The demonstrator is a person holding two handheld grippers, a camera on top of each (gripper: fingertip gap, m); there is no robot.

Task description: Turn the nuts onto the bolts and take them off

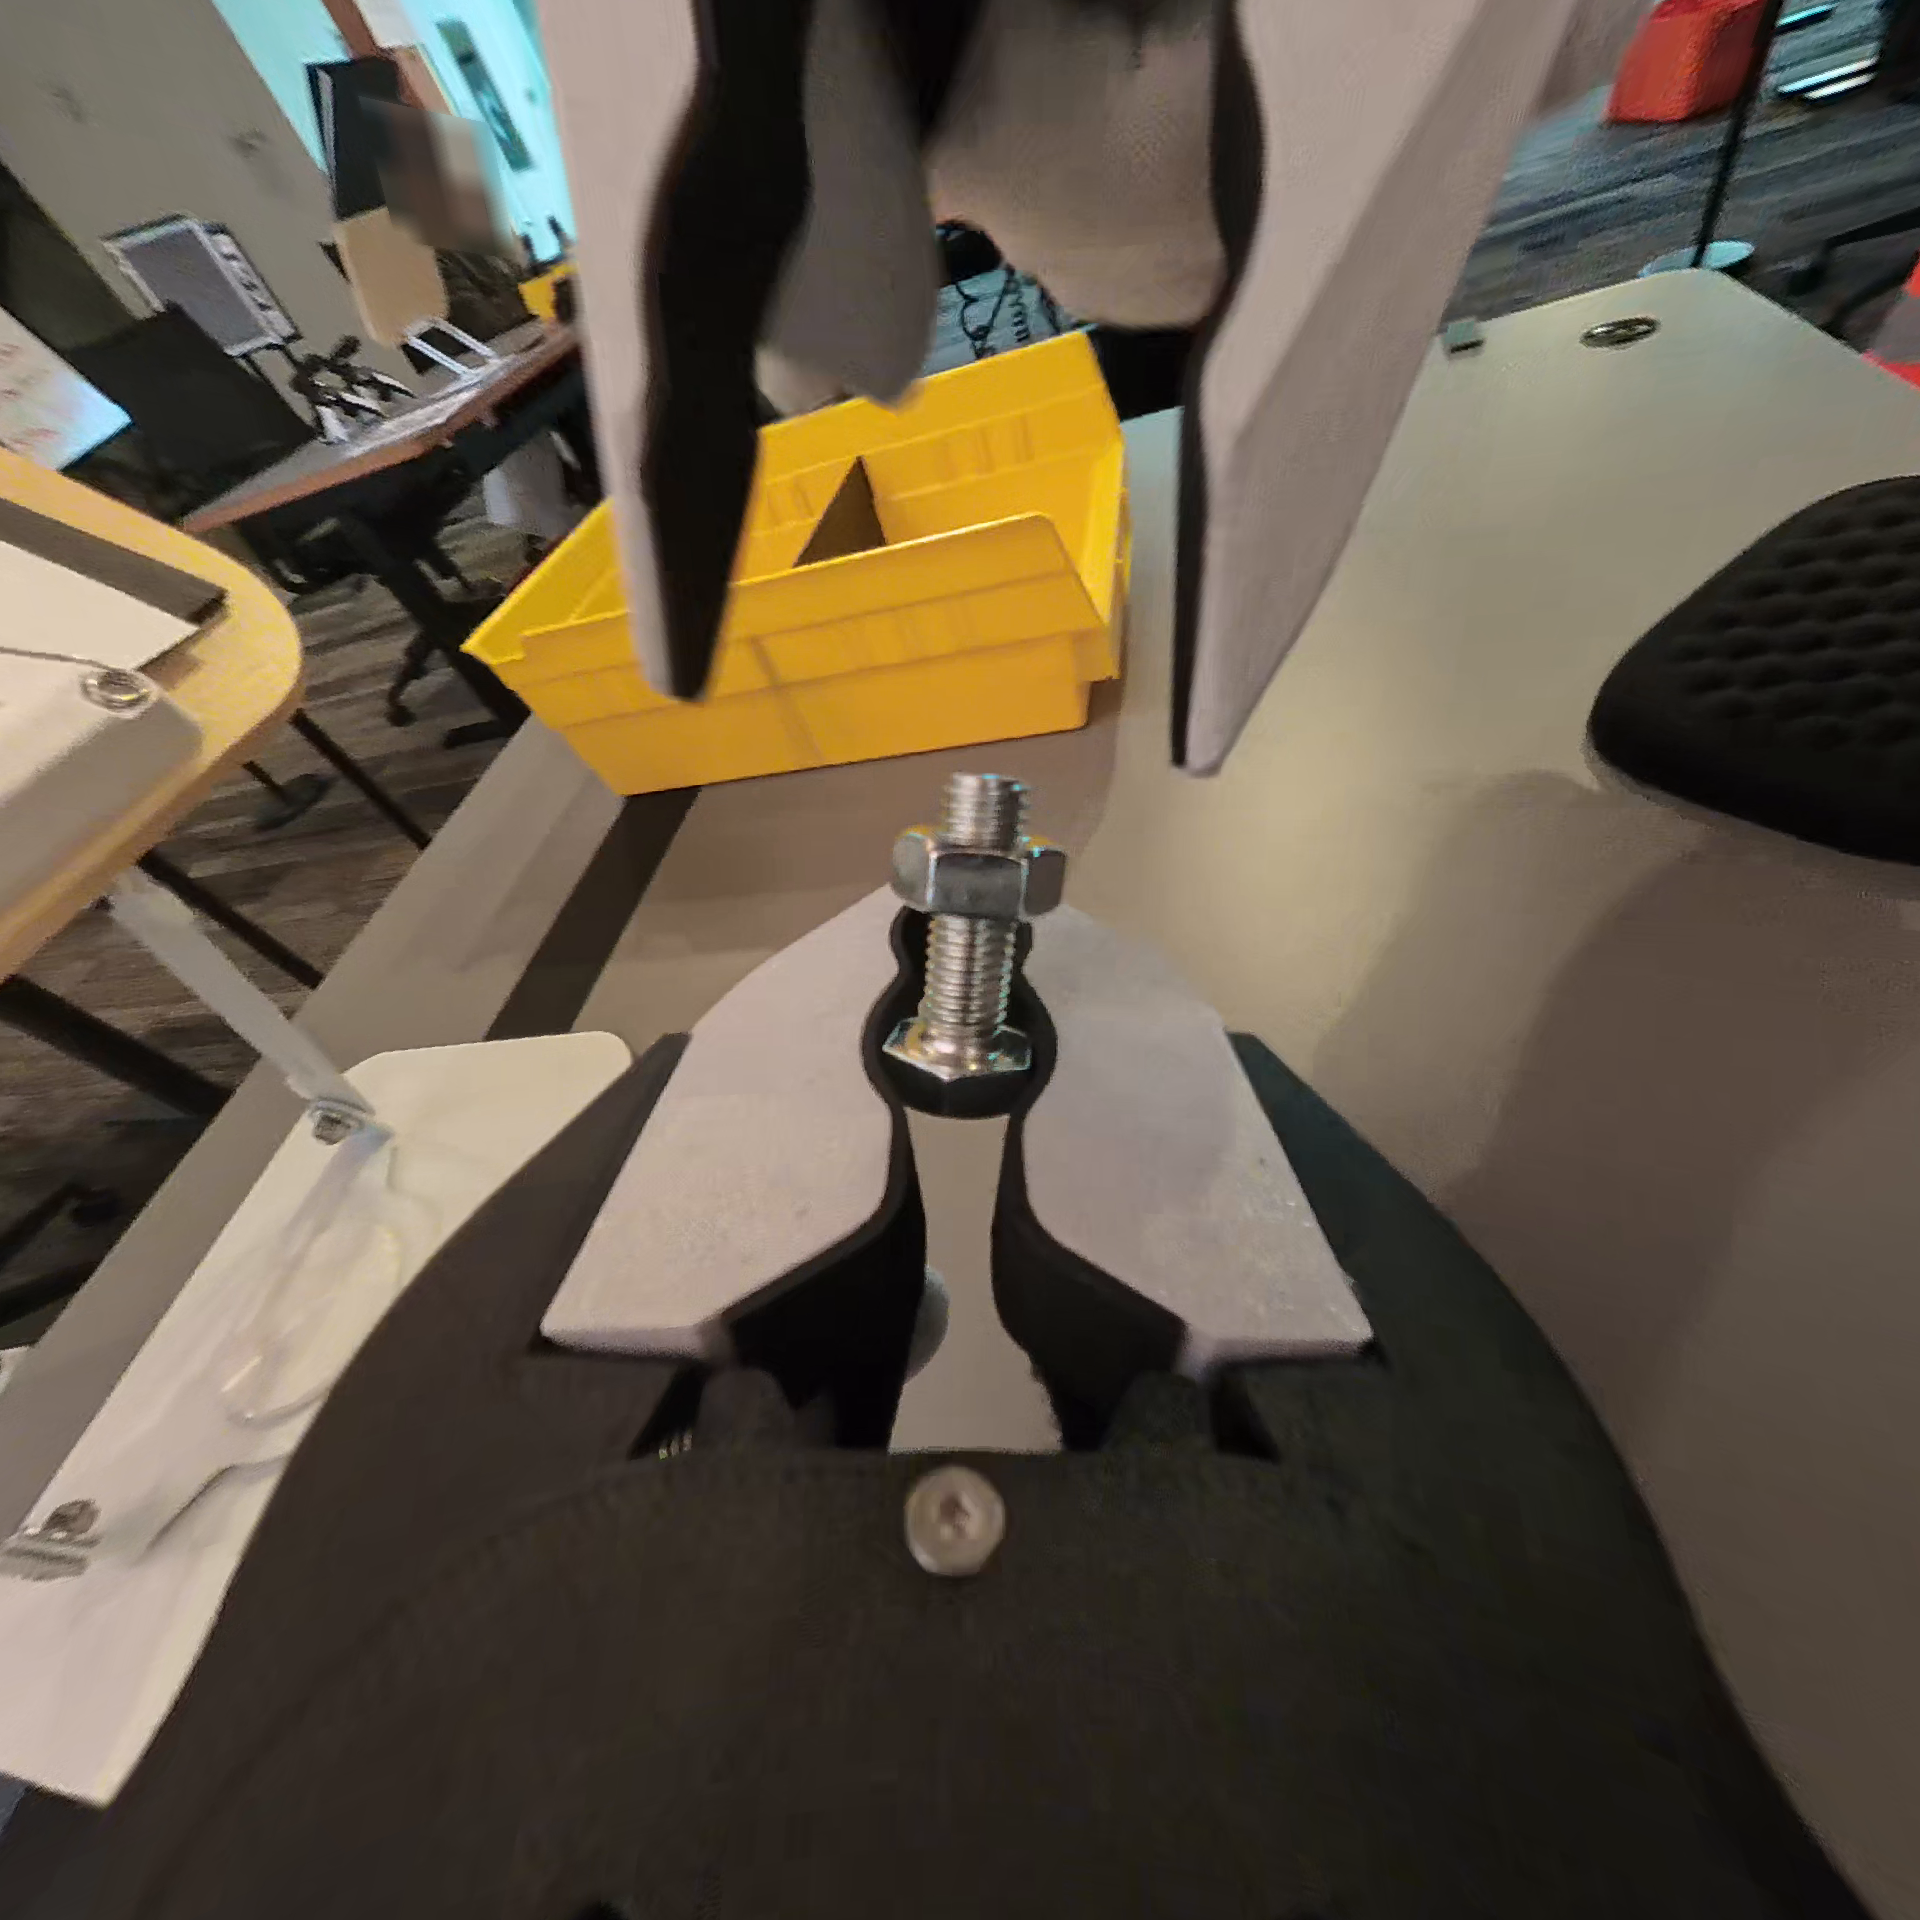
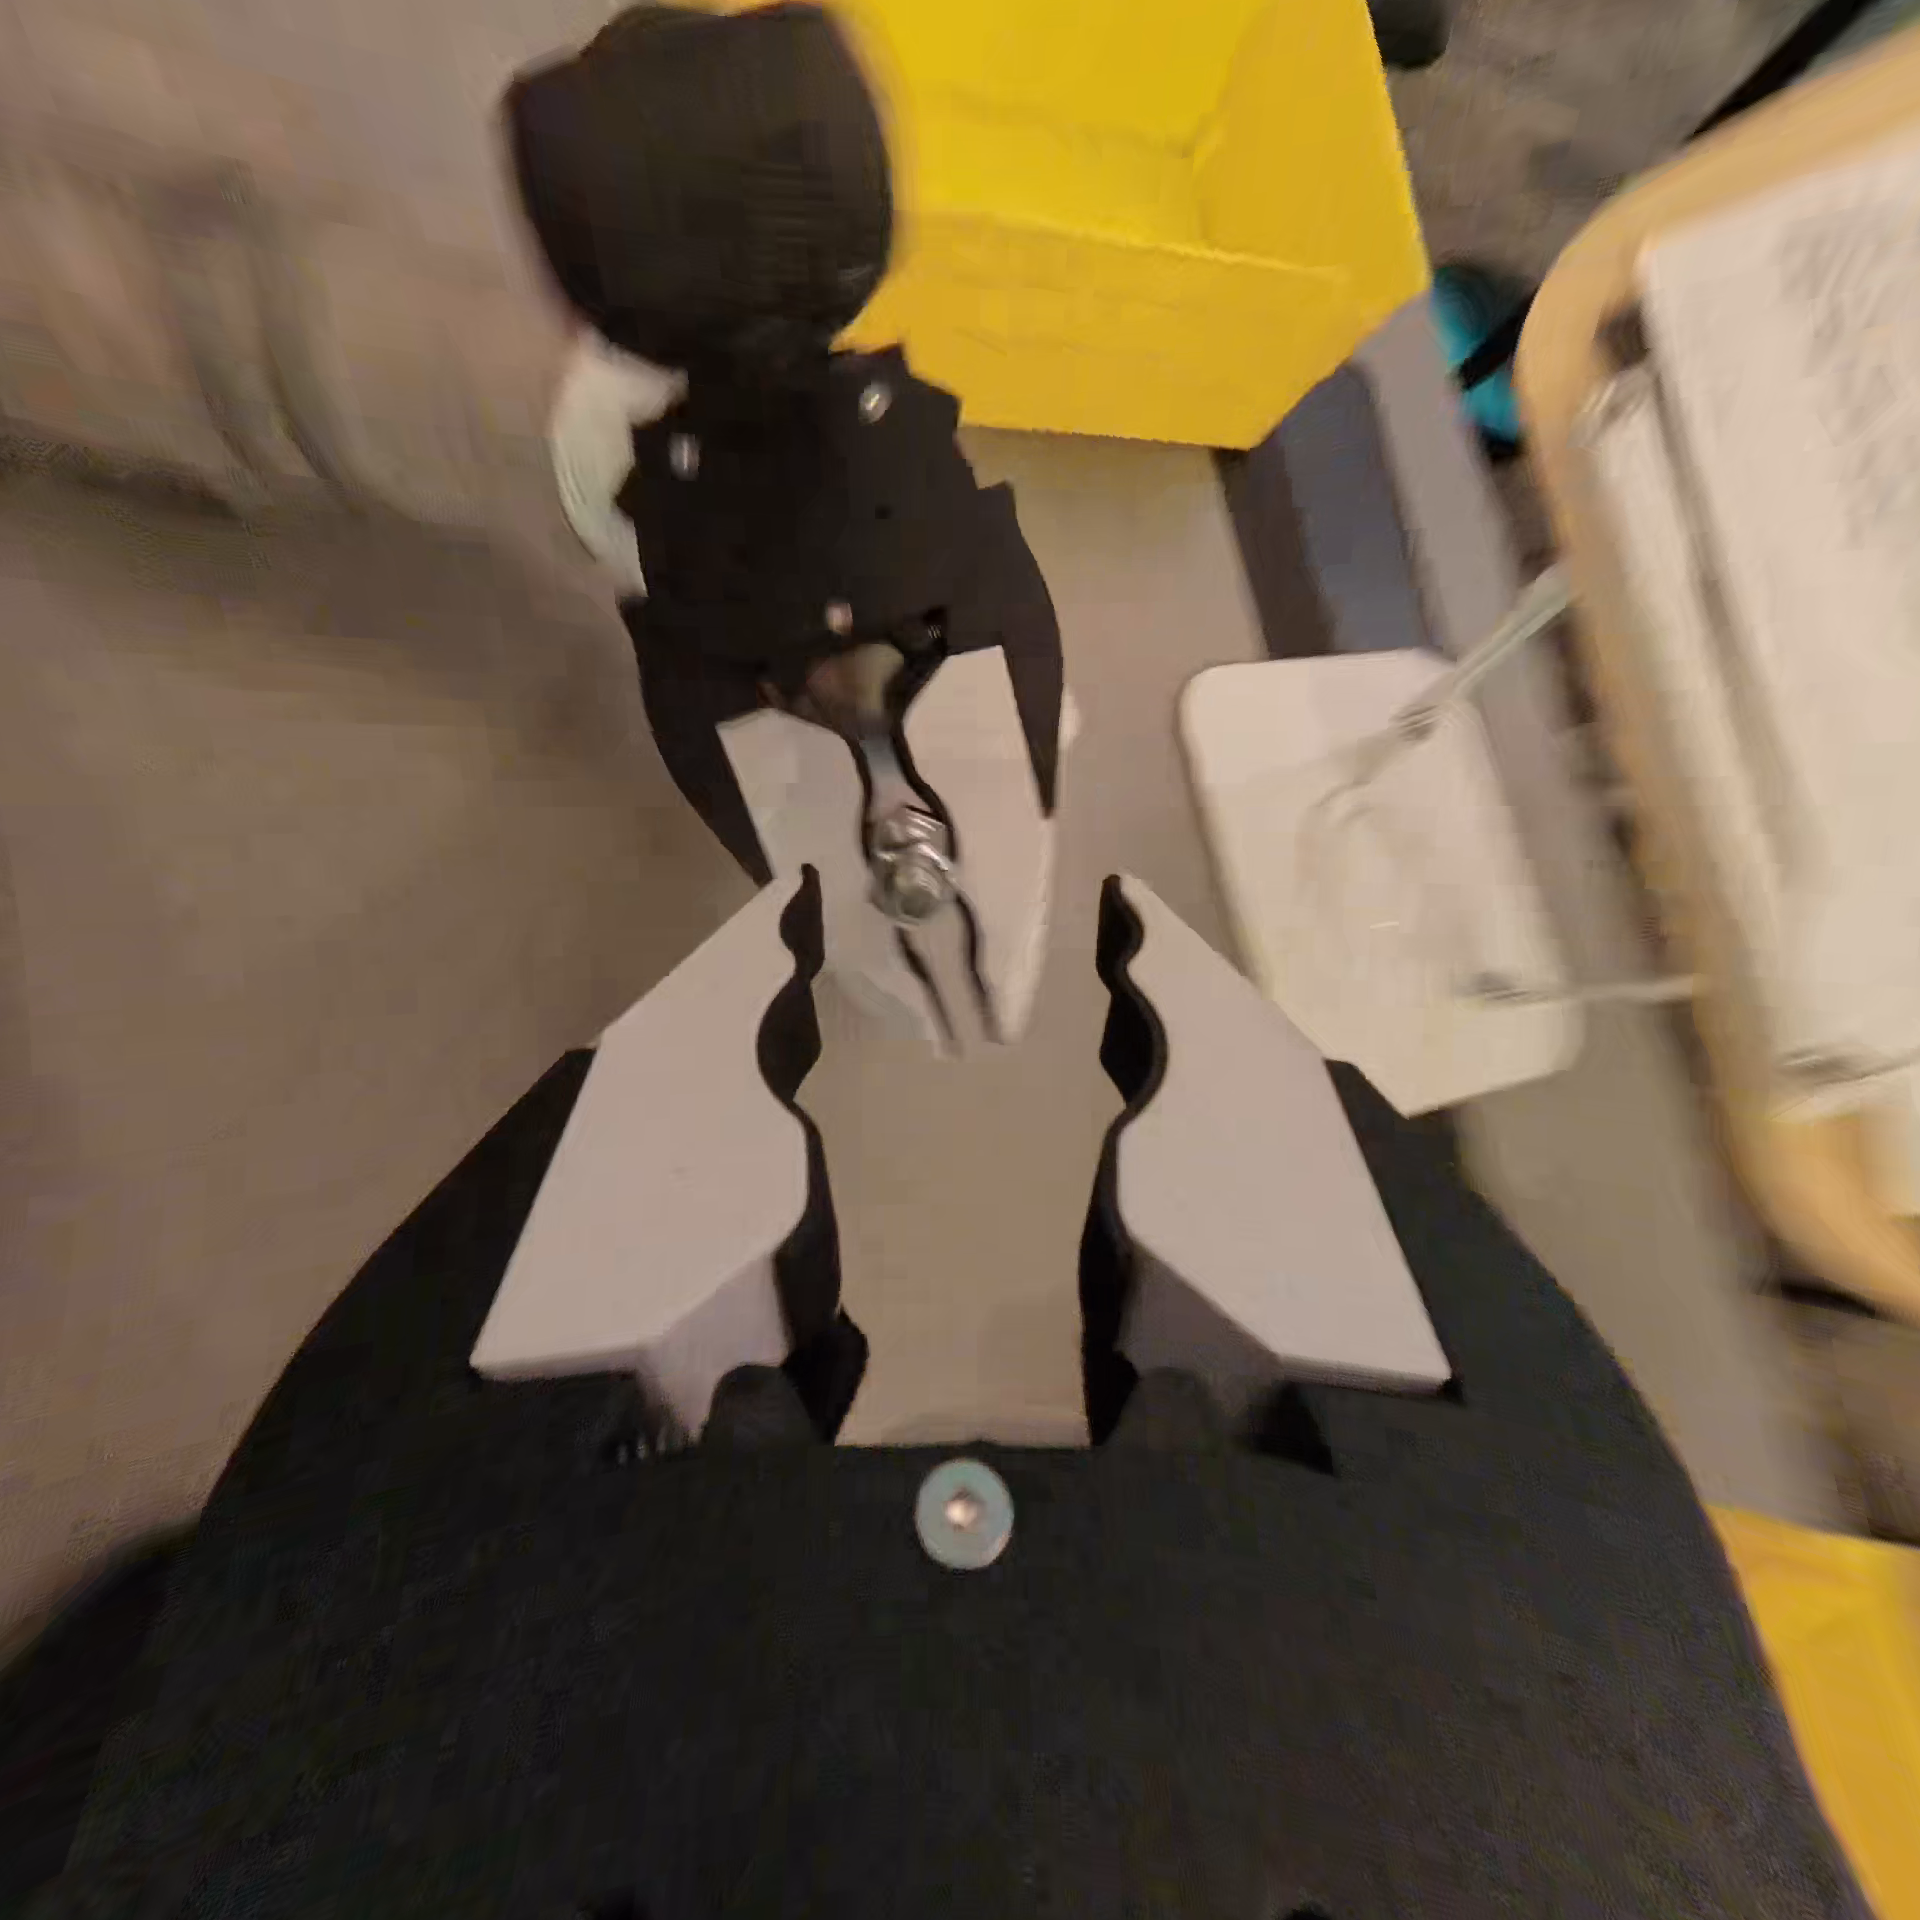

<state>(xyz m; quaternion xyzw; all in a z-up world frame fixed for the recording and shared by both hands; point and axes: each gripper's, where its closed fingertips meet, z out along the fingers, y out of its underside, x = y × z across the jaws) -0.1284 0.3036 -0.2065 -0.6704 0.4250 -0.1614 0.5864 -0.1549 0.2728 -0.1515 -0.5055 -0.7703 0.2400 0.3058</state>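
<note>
Steel bolt [image 1: 971, 966] stood clamped by its shank in the left tool [image 1: 966, 935], nut [image 1: 977, 878] threaded partway down. At twelve o'clock the right tool [image 1: 935, 717] hung spread and empty; unscrewing probably remained.

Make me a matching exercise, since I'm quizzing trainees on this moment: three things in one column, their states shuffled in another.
Things:
1. left tool
2. right tool
3. nut
4. yellow bin

States:
A. threaded on the bolt near its tip
B. open, empty
C. behind the bolt on the table
D. shut on the bolt

Pairs: 1-D, 2-B, 3-A, 4-C
</note>
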